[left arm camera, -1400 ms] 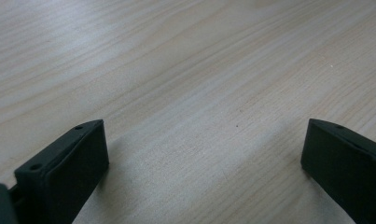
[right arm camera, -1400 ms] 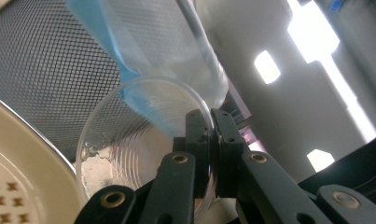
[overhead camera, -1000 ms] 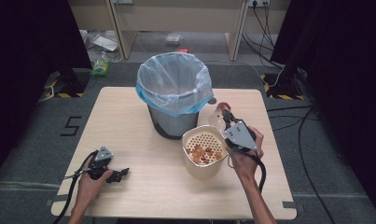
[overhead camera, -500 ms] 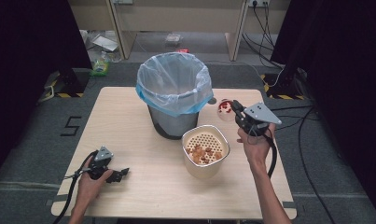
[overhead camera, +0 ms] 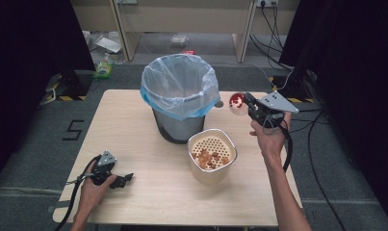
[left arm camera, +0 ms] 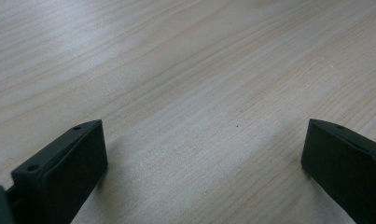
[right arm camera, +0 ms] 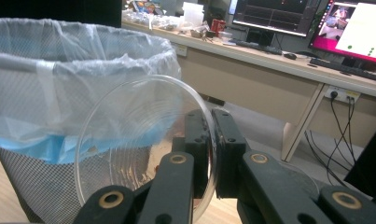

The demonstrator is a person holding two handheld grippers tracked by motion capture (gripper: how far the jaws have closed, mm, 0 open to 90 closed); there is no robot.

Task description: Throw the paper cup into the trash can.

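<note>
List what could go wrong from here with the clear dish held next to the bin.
1. The right hand-held gripper pinches the clear dish only at its thin rim; it might slip or twist.
2. The dish, with red bits in it, hangs beside the lined bin, not over it, so tipping now would likely spill onto the table.
3. The strainer container of food sits close below; a careless swing may knock it.

Bin (overhead camera: 179, 103) and strainer tub (overhead camera: 212, 155) block centre; table (overhead camera: 114, 125) left open.
</note>
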